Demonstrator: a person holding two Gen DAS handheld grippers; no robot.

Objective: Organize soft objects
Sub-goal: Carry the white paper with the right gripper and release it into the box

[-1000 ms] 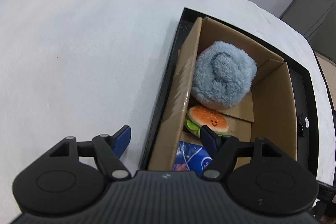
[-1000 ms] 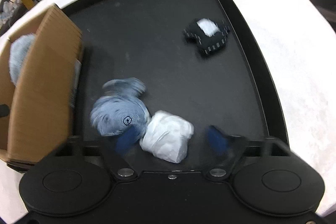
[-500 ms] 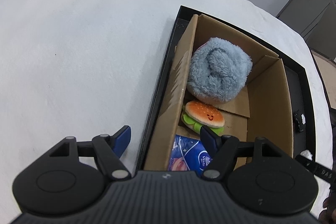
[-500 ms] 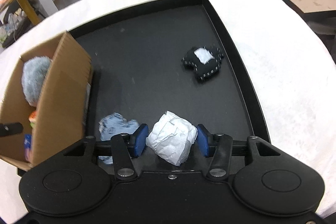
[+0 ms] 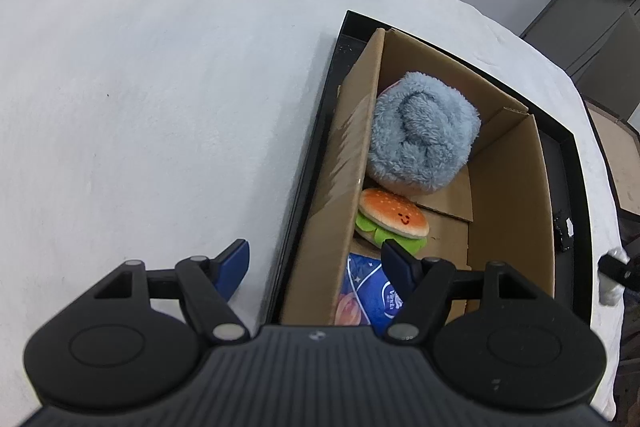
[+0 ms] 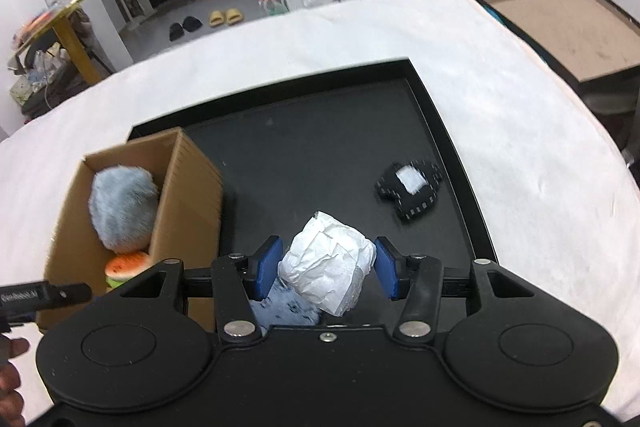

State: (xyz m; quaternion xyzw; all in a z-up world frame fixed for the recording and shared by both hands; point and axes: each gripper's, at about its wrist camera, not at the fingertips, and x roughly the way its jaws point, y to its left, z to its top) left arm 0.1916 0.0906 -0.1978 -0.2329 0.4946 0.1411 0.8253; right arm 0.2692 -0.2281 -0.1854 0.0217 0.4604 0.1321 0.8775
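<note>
A white cloth-covered table [image 6: 520, 155] fills both views, with a black tray [image 6: 448, 143] set on it at centre frame. A cardboard box [image 5: 508, 195] stands at the tray's left end, seen from the right wrist, and takes up the middle right of the left wrist's view. Inside the box, a fluffy blue plush [image 5: 420, 139] lies at the far end, a burger toy [image 5: 392, 219] touches it on the near side, and a blue packet [image 5: 368, 295] sits nearest the camera; the small white print on the packet is too blurred to read. In the lower centre of the right wrist's view, the right gripper [image 6: 328, 269] has its blue pads pressed against both sides of a crumpled white wad [image 6: 328, 267], lifted clear of the tray floor. Under it, just left of centre, a blue patterned cloth [image 6: 284, 309] lies on the tray. A small black pouch with a white patch [image 6: 410, 187] rests well apart at the tray's right side. The left gripper [image 5: 316, 259] hangs with its jaws spread and nothing between them, one finger over the table, the other over the box's near end. At lower left of the right wrist's view, a black bar [image 6: 40, 297] carries white lettering that cannot be made out.
</note>
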